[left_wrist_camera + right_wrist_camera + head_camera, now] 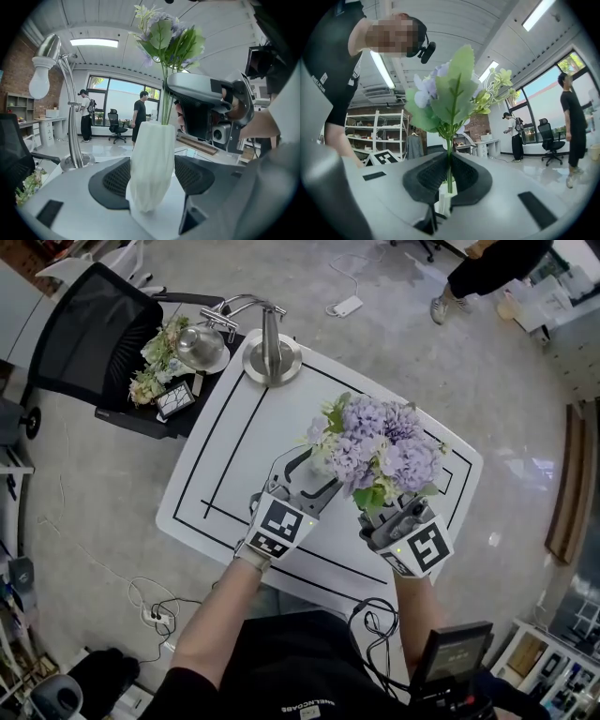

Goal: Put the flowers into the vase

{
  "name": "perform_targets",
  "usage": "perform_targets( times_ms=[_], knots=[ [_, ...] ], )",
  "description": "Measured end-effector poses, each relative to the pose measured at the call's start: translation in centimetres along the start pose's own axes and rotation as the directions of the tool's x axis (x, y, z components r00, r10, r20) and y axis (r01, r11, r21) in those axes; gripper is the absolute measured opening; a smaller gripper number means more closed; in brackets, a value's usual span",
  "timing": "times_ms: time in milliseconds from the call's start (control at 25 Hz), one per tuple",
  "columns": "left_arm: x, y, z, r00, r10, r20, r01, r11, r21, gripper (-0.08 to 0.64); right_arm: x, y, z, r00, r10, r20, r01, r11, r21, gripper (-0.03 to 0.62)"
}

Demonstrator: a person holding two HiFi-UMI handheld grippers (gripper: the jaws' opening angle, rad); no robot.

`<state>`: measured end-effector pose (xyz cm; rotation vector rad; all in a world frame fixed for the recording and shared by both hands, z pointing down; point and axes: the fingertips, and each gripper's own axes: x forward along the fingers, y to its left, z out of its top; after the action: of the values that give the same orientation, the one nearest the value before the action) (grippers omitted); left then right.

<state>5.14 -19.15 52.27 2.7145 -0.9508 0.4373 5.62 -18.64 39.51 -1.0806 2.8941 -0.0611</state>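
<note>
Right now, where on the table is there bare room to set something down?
Bare table runs down the left side, between the lamp base and the left gripper. A narrower strip lies along the right edge beyond the flowers. Crowded: near centre, where the right gripper holds them at the vase.

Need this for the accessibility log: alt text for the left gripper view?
The left gripper clamps a white vase while the right gripper holds purple flowers above it, stems reaching into its mouth. A desk lamp stands at left.

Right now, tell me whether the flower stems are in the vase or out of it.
In: the left gripper view shows the green stems entering the mouth of the white vase; how deep is hidden.
</note>
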Motion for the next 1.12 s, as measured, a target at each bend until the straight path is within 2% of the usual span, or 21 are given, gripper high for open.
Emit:
perform_targets(
  times_ms=[160,440,1120],
  knots=[
    [0.0,0.0,-0.1,1.000,0.003,0.002,-0.003,1.000,-0.004,0.301,-0.3,0.8,-1.7,0.996,-0.007,-0.091,0.004,0.999,-0.035,0.025],
    [-0.2,0.0,-0.1,1.000,0.004,0.003,-0.004,1.000,-0.010,0.301,-1.1,0.7,-3.1,0.983,-0.049,-0.180,0.049,0.999,-0.001,0.025],
    [-0.1,-0.4,-0.5,1.000,-0.027,0.002,0.027,0.999,-0.020,0.301,-4.0,0.4,-6.4,0.952,-0.118,-0.281,0.155,0.981,0.113,0.028]
  ],
)
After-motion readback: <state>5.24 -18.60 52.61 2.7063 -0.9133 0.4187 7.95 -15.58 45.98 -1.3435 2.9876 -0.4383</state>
